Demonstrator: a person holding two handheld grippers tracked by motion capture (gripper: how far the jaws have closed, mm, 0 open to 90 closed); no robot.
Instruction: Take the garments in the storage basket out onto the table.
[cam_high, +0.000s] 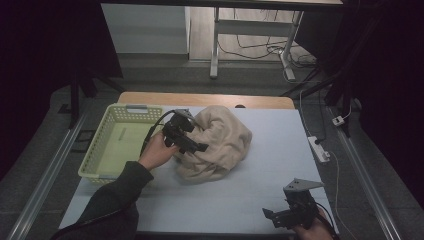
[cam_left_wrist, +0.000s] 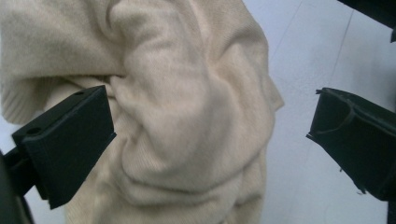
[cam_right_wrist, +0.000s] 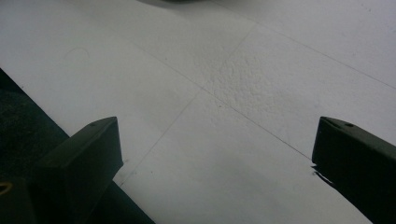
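Basket (cam_high: 120, 145) sits at the tabletop's (cam_high: 280, 150) left edge. Sweater (cam_high: 220, 142) lies bunched mid-table, just right of the basket. Left gripper (cam_high: 187, 137) at the sweater's left side; right gripper (cam_high: 280, 216) near the front right corner.

A pale yellow-green plastic basket (cam_high: 116, 145) with a lattice wall is seen at the left side of the counter (cam_high: 270, 165), which is covered in a light sheet with thin seams running across it; a strip of bare wood is left showing along the far edge. A white power strip (cam_high: 319, 149) is laid just off the counter's right edge, with a thin cable trailing from it. Further back on the grey floor, a metal desk frame (cam_high: 216, 45) is stood, loose cables tangled near its right foot.
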